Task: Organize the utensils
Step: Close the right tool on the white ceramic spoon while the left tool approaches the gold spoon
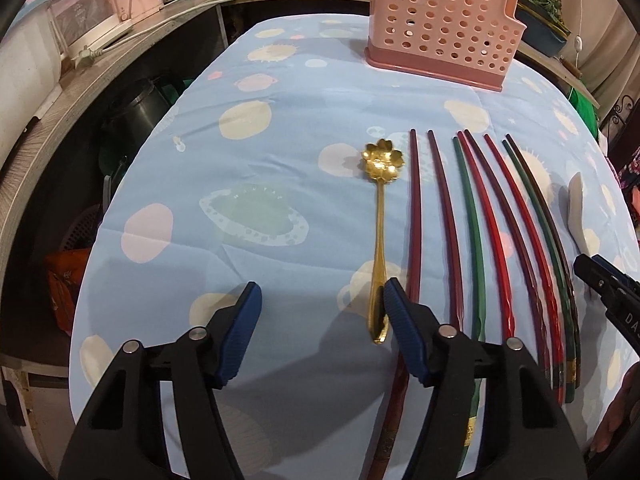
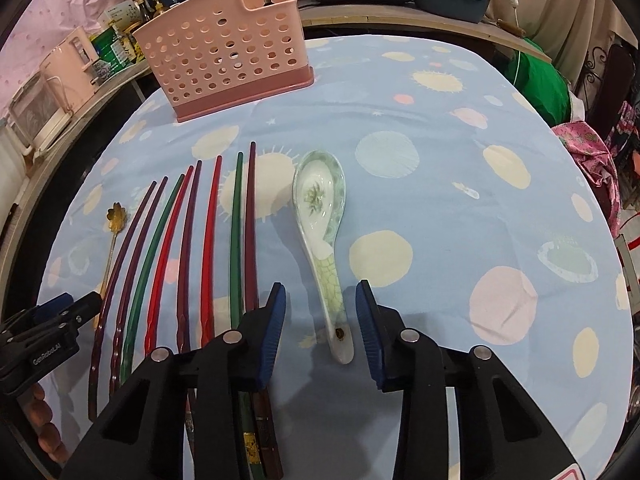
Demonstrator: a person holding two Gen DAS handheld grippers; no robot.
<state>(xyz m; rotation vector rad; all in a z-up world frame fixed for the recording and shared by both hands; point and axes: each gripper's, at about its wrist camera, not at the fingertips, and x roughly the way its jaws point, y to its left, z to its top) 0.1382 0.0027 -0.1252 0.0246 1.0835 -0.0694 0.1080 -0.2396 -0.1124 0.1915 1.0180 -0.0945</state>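
Note:
A gold flower-bowl spoon lies on the blue tablecloth, its handle end just inside my open left gripper's right finger. Several red, maroon and green chopsticks lie side by side to its right. A pink perforated utensil holder stands at the back. In the right wrist view my open right gripper straddles the handle of a white and green ceramic spoon. The chopsticks, gold spoon and holder lie to its left. Nothing is held.
The table has a blue cloth with pastel spots. A counter with appliances and food packets runs along the left and back. A green bag and pink fabric sit past the right edge. The left gripper shows at far left.

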